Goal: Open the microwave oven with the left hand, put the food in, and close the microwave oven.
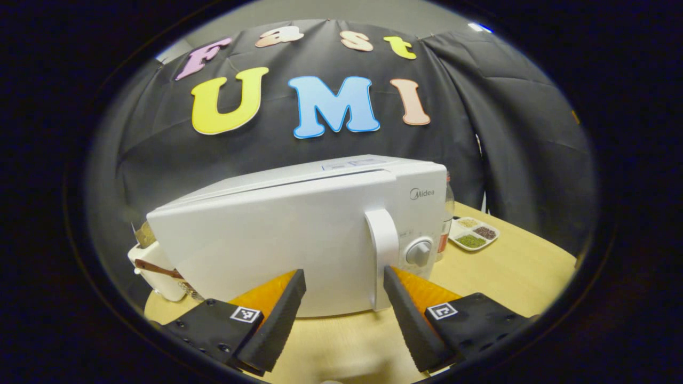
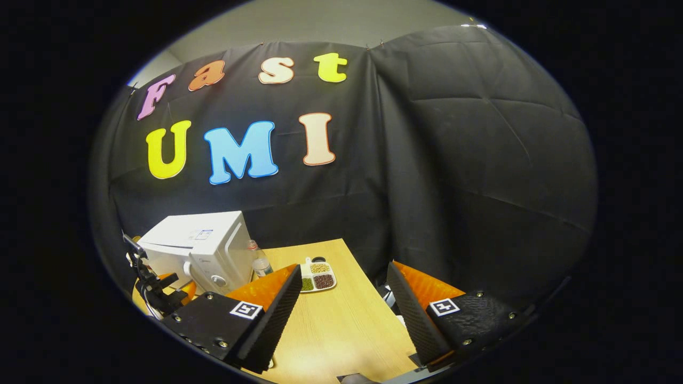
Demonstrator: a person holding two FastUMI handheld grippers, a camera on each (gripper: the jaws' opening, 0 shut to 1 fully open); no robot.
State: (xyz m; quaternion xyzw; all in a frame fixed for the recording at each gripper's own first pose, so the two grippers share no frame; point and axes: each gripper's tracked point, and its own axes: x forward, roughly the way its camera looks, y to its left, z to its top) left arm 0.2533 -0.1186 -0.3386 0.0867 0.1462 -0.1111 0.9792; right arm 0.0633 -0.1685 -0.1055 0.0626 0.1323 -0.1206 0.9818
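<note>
Microwave oven point(image 1: 299, 234), door closed; left gripper point(image 1: 344, 298) fingers spread before the handle point(image 1: 383, 256) at 12 o'clock, likely for pulling; right gripper point(image 2: 341, 304) spread, idle over the tabletop point(image 2: 341, 320).

There is one white microwave point(image 1: 299, 234), one bottle point(image 2: 260, 264), one little tray point(image 1: 474, 233) with three kinds of seeds, and one wooden table point(image 2: 336, 325).

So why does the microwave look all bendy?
In the left gripper view the fisheye lens bulges the nearby microwave, curving its straight edges; in the right gripper view it sits farther off and looks nearly straight, while the table edge leans.
</note>
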